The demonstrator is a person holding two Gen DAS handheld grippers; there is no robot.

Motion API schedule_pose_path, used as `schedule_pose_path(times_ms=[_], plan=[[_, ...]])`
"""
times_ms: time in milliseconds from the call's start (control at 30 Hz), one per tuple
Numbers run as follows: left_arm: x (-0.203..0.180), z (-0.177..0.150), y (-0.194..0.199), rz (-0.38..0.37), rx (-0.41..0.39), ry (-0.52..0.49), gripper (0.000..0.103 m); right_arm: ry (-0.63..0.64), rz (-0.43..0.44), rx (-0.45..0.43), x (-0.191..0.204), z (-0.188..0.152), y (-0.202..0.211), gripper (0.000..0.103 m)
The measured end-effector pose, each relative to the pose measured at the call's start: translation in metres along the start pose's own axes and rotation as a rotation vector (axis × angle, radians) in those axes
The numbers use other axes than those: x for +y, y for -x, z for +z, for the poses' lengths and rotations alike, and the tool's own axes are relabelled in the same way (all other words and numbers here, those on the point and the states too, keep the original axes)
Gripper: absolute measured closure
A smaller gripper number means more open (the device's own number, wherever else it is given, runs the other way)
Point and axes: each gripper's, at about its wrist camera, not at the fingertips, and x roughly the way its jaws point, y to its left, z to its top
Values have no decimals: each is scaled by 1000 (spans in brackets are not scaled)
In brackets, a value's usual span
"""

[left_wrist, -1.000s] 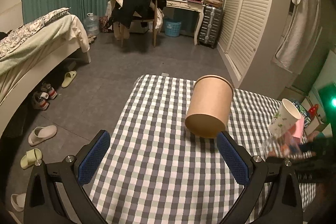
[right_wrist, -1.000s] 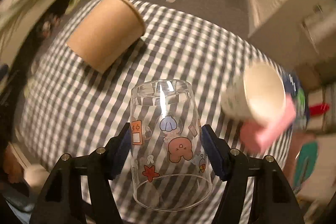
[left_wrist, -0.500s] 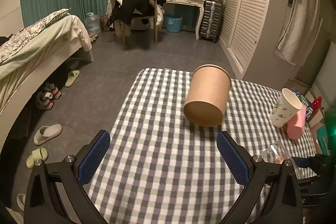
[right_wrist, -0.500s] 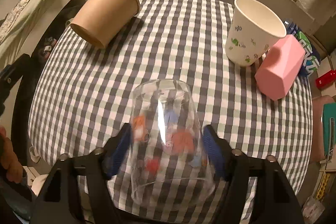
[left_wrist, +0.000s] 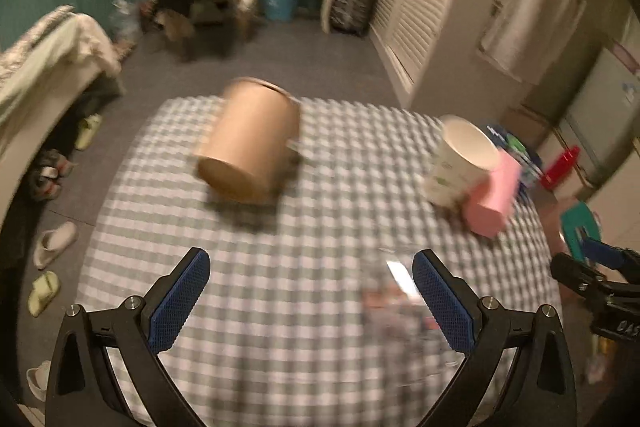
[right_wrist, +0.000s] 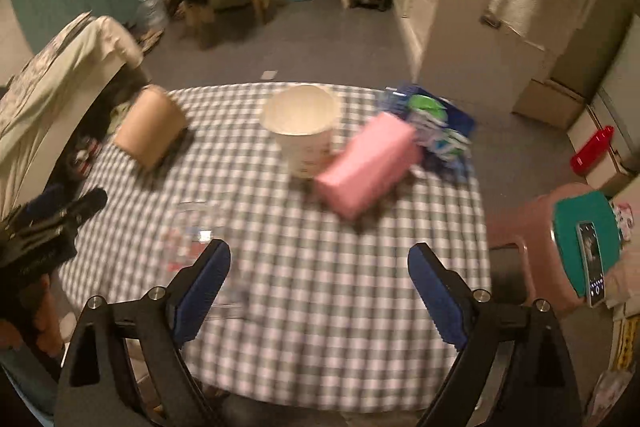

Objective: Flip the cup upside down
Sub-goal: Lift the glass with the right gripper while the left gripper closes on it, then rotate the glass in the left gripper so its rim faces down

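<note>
The clear glass cup with cartoon prints [right_wrist: 192, 243] stands upside down on the checked tablecloth [right_wrist: 320, 267], blurred, just left of my right gripper's left finger. It also shows in the left wrist view [left_wrist: 400, 303], by the right finger. My right gripper [right_wrist: 320, 275] is open and empty, drawn back from the cup. My left gripper [left_wrist: 306, 299] is open and empty over the near table.
A brown paper cup [left_wrist: 248, 143] lies on its side at the far left. A white paper cup [right_wrist: 300, 125] stands upright next to a pink box [right_wrist: 368, 163] and blue packets [right_wrist: 436, 131]. A pink stool [right_wrist: 532, 239] with a phone stands at right.
My right gripper has let go of the glass cup, opened wide and drawn back to the right. The cup now stands upside down on the cloth. Both views have swung.
</note>
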Motion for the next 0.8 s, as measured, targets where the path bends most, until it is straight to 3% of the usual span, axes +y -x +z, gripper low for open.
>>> schedule_pose_path(times_ms=[133,267,500,567,667,800], plan=[[-34,-3,-27,-33,95,-32,0,-35,11,22,-30,-10,-16,13],[-49,-11,-53,-20,187,-35,0,-48,11,20,-51,-18,-21,13],[-62,-24,-89,-28,279,-49,2,-29,32,7,-47,-17,-31,13],[-66,-27,-98,-33,294,-73,6,-18,41,7,-42,-17,-33,13],[-77,-30,-98,23,260,-144,30,-5,52,7,-36,-18,-36,13],[-78,-31,-95,-24,255,-153,32,-8,59,6,-32,-18,-36,13]])
